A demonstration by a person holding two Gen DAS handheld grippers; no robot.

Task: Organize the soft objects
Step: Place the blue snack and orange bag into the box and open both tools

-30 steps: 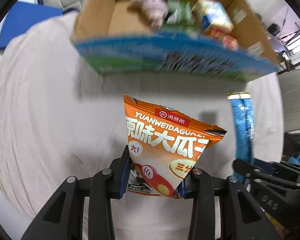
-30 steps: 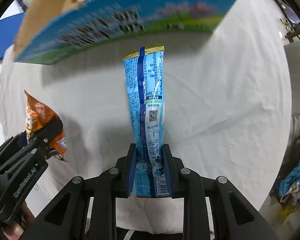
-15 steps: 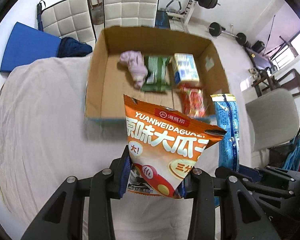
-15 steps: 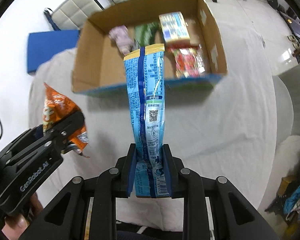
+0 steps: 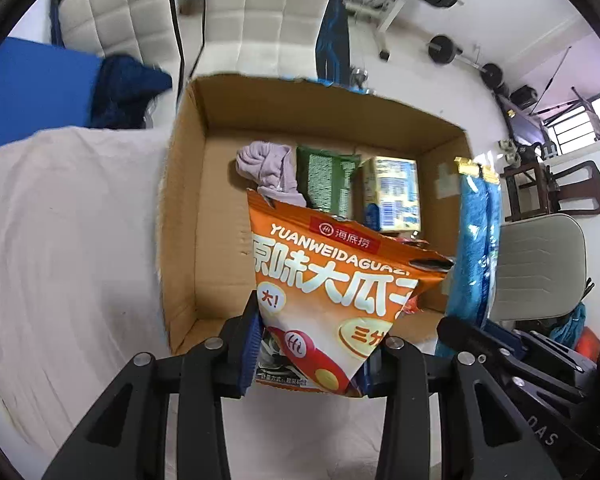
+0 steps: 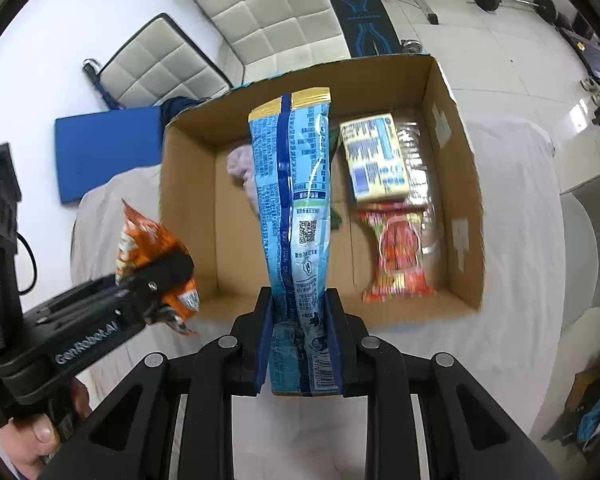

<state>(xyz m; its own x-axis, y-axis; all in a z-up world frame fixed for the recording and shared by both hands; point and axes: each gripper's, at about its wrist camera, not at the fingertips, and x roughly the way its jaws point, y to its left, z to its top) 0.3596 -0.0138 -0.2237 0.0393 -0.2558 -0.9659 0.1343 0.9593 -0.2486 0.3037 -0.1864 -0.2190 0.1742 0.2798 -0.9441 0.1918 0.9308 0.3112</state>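
Left wrist view shows my left gripper (image 5: pixel 312 354) clenched on the lower part of an orange snack bag (image 5: pixel 336 284), which stands up between the blue pads and hangs in front of the open cardboard box (image 5: pixel 184 208). Inside the box I see a lilac cloth (image 5: pixel 266 166), a green packet (image 5: pixel 326 178) and a yellow-and-blue pack (image 5: pixel 392 192) along the far side. Right wrist view shows my right gripper (image 6: pixel 300 344) clamped on the bottom of a tall blue pouch (image 6: pixel 294 208), upright, its gold top edge reaching over the box interior. A red packet (image 6: pixel 398 256) lies in the box near its right wall, just below the yellow-and-blue pack. The box sits on a white cloth-covered table (image 6: pixel 516 216). Both bags are held off the table, side by side.
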